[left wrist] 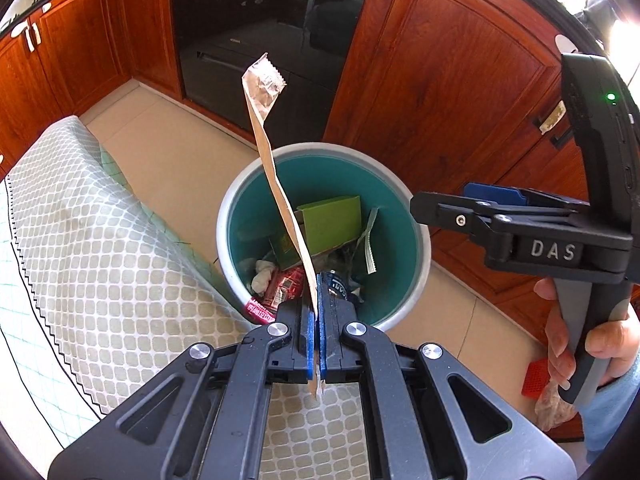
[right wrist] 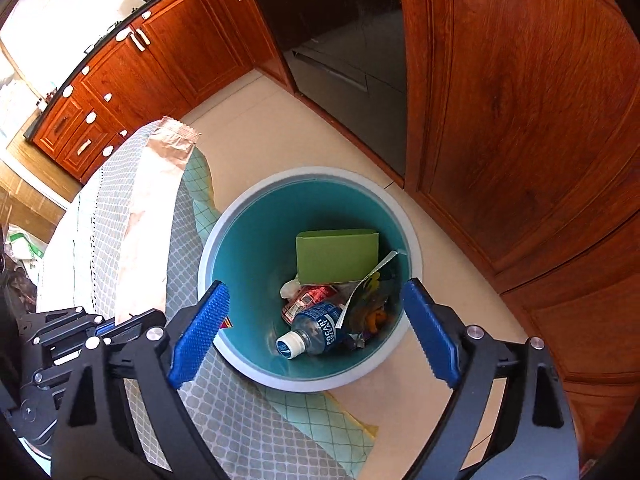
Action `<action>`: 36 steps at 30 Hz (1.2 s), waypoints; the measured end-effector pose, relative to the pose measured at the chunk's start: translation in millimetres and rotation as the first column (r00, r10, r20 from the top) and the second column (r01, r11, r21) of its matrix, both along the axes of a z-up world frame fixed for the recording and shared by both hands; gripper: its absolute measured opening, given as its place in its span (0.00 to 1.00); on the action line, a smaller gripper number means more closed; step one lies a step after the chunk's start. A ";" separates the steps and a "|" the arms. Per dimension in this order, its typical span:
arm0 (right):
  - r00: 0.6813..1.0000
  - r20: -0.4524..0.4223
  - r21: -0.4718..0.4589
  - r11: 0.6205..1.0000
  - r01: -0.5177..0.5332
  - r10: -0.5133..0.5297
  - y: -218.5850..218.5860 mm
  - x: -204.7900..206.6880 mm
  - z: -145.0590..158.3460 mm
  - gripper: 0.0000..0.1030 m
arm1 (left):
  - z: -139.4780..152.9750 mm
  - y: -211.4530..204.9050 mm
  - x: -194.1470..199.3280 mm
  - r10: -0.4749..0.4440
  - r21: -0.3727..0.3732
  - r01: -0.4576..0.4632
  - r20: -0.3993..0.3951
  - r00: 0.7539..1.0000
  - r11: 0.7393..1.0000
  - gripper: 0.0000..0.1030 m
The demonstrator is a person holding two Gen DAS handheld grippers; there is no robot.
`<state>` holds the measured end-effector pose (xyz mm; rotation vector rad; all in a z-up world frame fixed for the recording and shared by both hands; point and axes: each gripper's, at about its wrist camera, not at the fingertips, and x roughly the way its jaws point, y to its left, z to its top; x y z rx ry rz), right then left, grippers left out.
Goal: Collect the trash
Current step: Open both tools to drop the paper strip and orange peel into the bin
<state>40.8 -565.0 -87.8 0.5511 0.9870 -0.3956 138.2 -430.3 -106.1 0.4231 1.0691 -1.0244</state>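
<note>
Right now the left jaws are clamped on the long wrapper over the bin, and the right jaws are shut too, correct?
Not quite. The left gripper is clamped on the long wrapper over the teal bin, but the right gripper has its jaws wide open and empty, as the right wrist view shows.

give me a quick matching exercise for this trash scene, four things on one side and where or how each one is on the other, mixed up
Things:
1. long paper wrapper
2. green box
3. plastic bottle
4. right gripper

Place or state:
A. lying on its side at the bottom of the bin, white cap on
B. open, holding nothing, above the bin
C. pinched in the shut left gripper
D. leaning against the bin's inner far wall

Pairs: 1-C, 2-D, 3-A, 4-B
</note>
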 end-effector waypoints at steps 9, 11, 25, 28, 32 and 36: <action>1.000 0.013 -0.020 1.000 0.014 -0.014 -5.9 -10.0 14.0 0.89 | -11.3 -26.6 -2.1 -0.015 0.003 0.015 -0.021 1.000 1.000 0.02; 1.000 0.011 -0.020 1.000 0.021 -0.020 -8.2 -11.3 15.5 0.89 | -15.2 -31.9 -2.5 -0.022 0.006 0.022 -0.023 0.999 1.000 0.02; 0.998 -0.011 -0.006 0.998 0.056 -0.056 -20.2 -13.5 8.6 0.89 | -30.7 -51.8 7.1 -0.009 0.047 0.009 -0.003 1.000 0.999 0.69; 0.998 -0.015 -0.010 0.998 0.060 -0.060 -22.7 -12.9 7.7 0.89 | -27.4 -51.4 2.6 -0.018 0.033 0.017 0.014 1.000 0.999 0.73; 0.998 -0.014 0.003 0.998 0.068 -0.068 -25.1 -13.1 6.7 0.89 | -23.2 -50.6 -1.2 -0.004 0.067 -0.002 0.084 0.996 0.998 0.83; 0.998 -0.006 0.006 0.998 0.061 -0.061 -24.6 -15.3 7.9 0.91 | -11.3 -39.8 -7.1 0.045 0.044 -0.054 0.182 0.982 0.998 0.89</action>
